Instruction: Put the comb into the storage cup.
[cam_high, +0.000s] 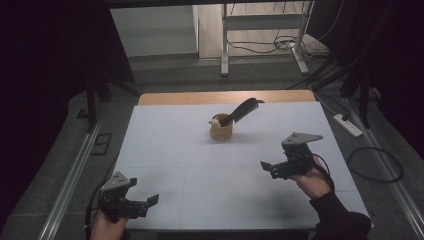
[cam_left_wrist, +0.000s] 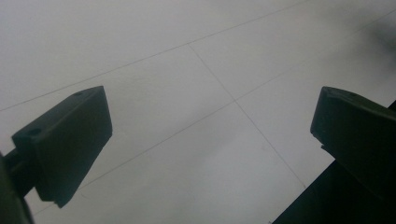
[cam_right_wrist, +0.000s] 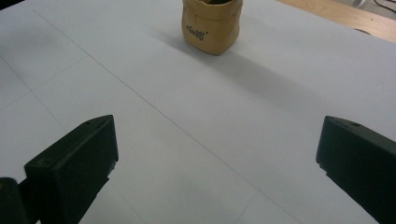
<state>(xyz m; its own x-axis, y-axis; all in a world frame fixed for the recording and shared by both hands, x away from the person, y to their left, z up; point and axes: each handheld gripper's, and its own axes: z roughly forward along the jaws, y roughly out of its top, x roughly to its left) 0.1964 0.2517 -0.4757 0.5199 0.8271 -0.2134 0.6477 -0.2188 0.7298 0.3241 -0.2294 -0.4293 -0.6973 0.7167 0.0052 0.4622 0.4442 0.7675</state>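
Item: tan pot (cam_high: 221, 130), short and rounded, soft-sided like a rolled paper or fabric pouch, matte, with small dark print on its wall (cam_right_wrist: 211, 28). It stands upright on the white table (cam_high: 200, 165), toward the far middle of it, just short of the bare wooden strip (cam_high: 227, 97) at the far edge.

Contents: a long black curved tool (cam_high: 243, 110), smooth and slightly glossy, leaning out of the pot up and to the right; a small pale piece (cam_high: 214, 121) shows at the pot's left rim, too small to identify.

Table surface: flat matte white sheets, with thin seam lines crossing.

Left gripper (cam_high: 145, 202): black, blocky moulded jaws with a grey three-cornered plate on top, held in a hand at the near left corner, well apart from the pot. Jaws spread wide, nothing between them, touching nothing.

Right gripper (cam_high: 268, 168): same build, held in a hand with a dark sleeve (cam_high: 337, 212), nearer than the pot and to its right, jaws turned toward it. Jaws spread wide (cam_right_wrist: 217, 163), empty, clear of the pot.
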